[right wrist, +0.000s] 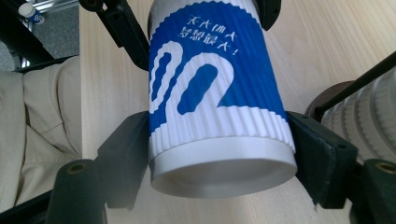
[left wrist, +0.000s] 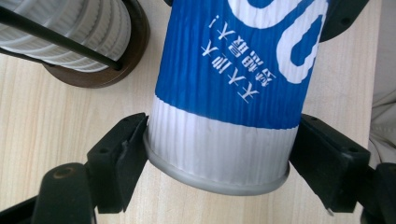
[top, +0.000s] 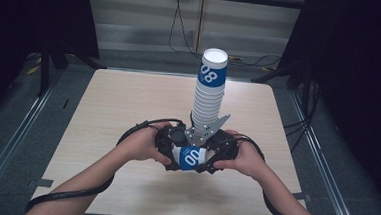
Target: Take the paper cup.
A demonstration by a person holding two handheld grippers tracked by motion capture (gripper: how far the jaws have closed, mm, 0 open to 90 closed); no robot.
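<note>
The right gripper (right wrist: 219, 154) clamps its jaws on the rimmed end of a ribbed blue-and-white paper cup (right wrist: 215, 102); the left gripper (left wrist: 219, 158) clasps the other end. From the high view, a tall cup stack (top: 209, 88) rises behind on the pale wooden surface (top: 113, 103).

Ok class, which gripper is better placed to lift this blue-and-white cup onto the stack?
Right, probably. Both the right gripper and the left gripper clamp the cup, but the stack stands slightly towards the right gripper's side.

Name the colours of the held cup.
Blue band with white print over ribbed white cup; clearest in the right gripper view.
</note>
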